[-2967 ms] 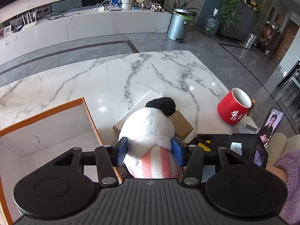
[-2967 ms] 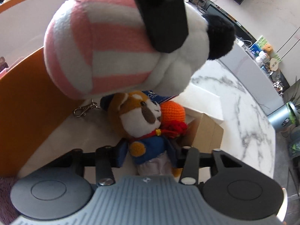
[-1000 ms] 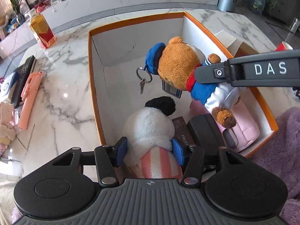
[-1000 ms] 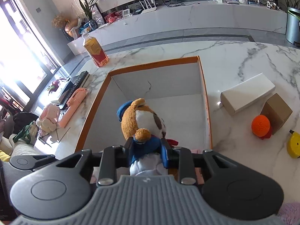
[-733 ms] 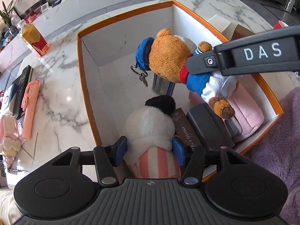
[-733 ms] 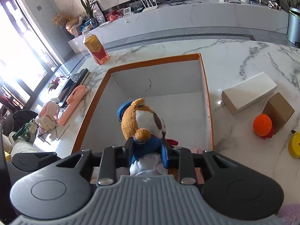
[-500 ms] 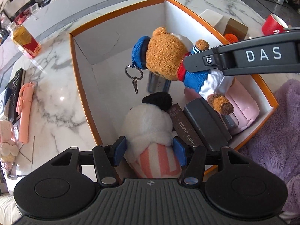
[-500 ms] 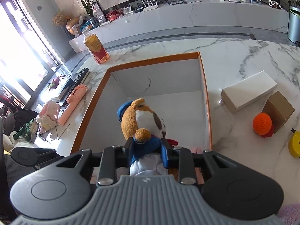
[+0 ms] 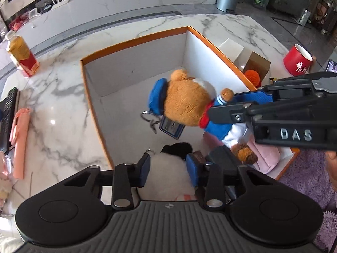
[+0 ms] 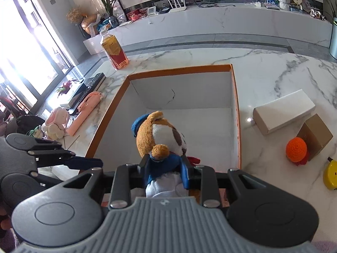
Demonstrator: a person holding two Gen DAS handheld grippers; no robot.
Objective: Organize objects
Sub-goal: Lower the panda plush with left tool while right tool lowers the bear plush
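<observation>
A white plush with a black ear lies in the near left corner of the orange-rimmed white box. My left gripper hangs just above it. Its jaws are closing and the blue pads stand beside the plush's head without squeezing it. My right gripper is shut on the blue jacket of a brown bear plush with a blue cap. It holds the bear in the air over the box's middle, key ring dangling. From the right wrist view, the left gripper shows at the box's left wall.
A pink pouch, a black case and a blue card lie in the box. Right of it are a white carton, a brown carton, an orange ball and a red mug. A bottle and a pink object stand left.
My left gripper let go of the white plush, drew back and up, and its jaws have narrowed. The right gripper still holds the bear in the same spot.
</observation>
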